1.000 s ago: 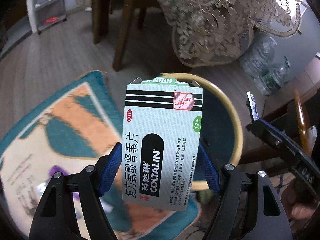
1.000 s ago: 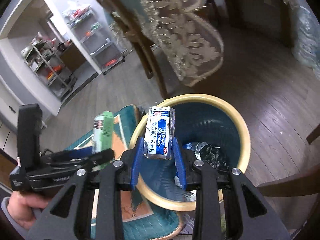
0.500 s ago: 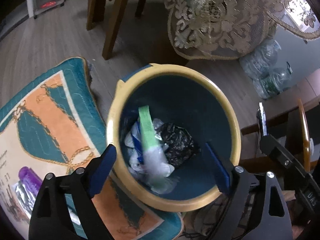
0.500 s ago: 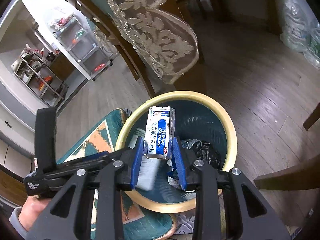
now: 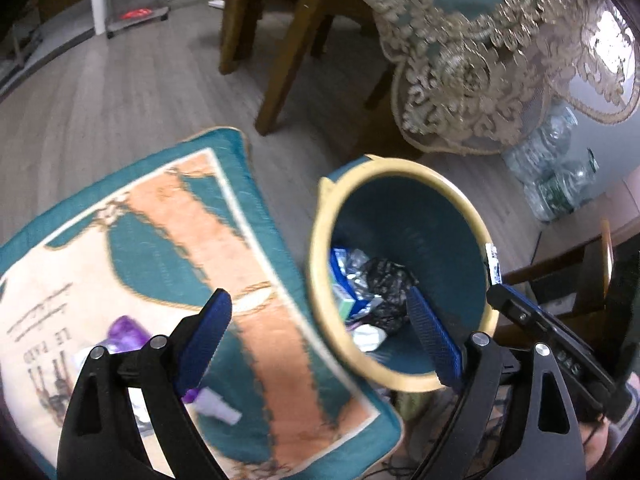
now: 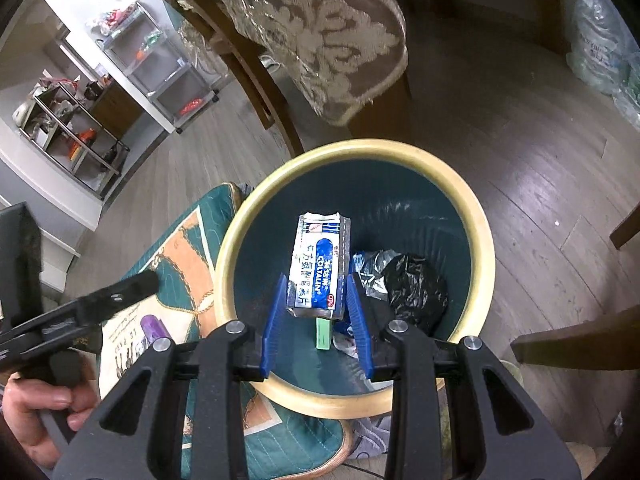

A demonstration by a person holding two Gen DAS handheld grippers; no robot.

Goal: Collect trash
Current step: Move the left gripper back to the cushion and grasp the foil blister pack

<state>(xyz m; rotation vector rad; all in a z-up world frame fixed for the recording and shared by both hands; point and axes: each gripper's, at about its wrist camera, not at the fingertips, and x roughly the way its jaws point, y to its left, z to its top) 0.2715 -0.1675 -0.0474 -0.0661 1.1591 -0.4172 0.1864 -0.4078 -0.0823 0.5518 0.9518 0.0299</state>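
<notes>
The green medicine box (image 6: pixel 323 334) is out of the left gripper (image 5: pixel 316 332) and down in the bin (image 6: pixel 478 216) — those tongs now gape empty, swinging back toward the cushion (image 5: pixel 160 232). The right gripper (image 6: pixel 316 312) squeezes a foil blister pack (image 6: pixel 320 268) reading COLTALIN right over the bin — its drop looks next.

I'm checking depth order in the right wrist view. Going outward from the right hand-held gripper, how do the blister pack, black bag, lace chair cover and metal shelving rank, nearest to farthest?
1. Blister pack: between the right hand-held gripper fingers.
2. Black bag: right, inside the bin.
3. Lace chair cover: beyond the bin, above.
4. Metal shelving: far left, against the wall.
</notes>
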